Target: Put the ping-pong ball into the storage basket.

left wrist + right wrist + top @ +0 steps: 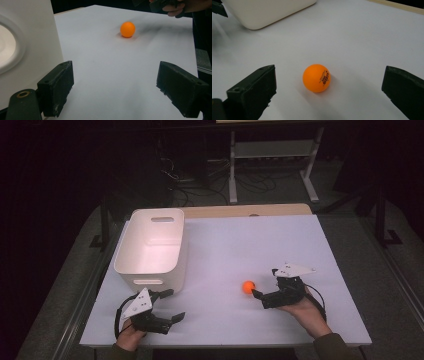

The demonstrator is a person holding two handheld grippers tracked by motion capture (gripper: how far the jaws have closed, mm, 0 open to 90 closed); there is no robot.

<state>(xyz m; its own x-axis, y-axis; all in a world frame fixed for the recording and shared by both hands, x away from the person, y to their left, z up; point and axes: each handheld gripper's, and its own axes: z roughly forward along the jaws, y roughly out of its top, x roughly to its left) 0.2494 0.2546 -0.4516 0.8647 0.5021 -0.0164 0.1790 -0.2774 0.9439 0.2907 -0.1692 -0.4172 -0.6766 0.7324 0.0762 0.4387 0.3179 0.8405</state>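
- The table (300,235) carried a white bin (150,247) at the left, apparently placed to receive the ball.
- The left gripper (170,305) rested beside the bin, jaws spread, holding nothing.
- The right gripper (328,82) stood released, jaws flanking the ball for a grasp.
- The ball (316,78) lay on the table; its black print was unreadable.

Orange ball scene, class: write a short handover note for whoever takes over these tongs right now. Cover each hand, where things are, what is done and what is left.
Right tongs: open, empty, jaws pointed at the ball and close to it.
Left tongs: open, empty, resting near the bin's front corner.
Orange ball: on the white table, right of the bin, lying ahead of the right jaws and in line with the gap, not gripped.
White bin: upright at the table's left, looks empty.
Done: approach to the ball.
Left: close on the ball, lift; probably drop it in the bin.
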